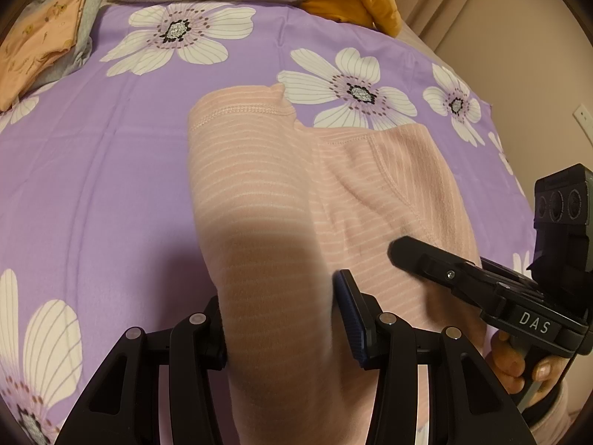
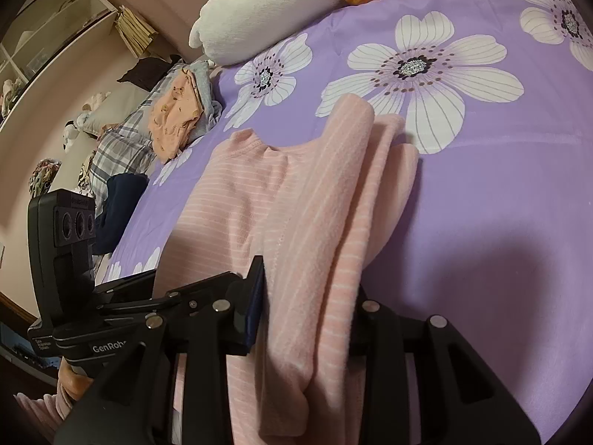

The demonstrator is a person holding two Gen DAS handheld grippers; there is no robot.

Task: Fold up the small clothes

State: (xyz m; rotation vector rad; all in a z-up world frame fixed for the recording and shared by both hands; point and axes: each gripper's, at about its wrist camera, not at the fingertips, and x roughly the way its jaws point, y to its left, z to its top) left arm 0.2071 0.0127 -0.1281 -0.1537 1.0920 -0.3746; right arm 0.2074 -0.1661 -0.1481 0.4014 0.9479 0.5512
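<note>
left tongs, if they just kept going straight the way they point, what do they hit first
The left tongs already have the pink striped fleece garment bunched between their fingers, so that cloth comes first. Beyond it lies the purple bedsheet with white flowers; depth is hard to judge here.

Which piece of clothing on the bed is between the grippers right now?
The pink striped garment, lying in front with fabric between both grippers' fingers. The orange printed clothes sit folded in a pile at the bed's far edge, untouched.
</note>
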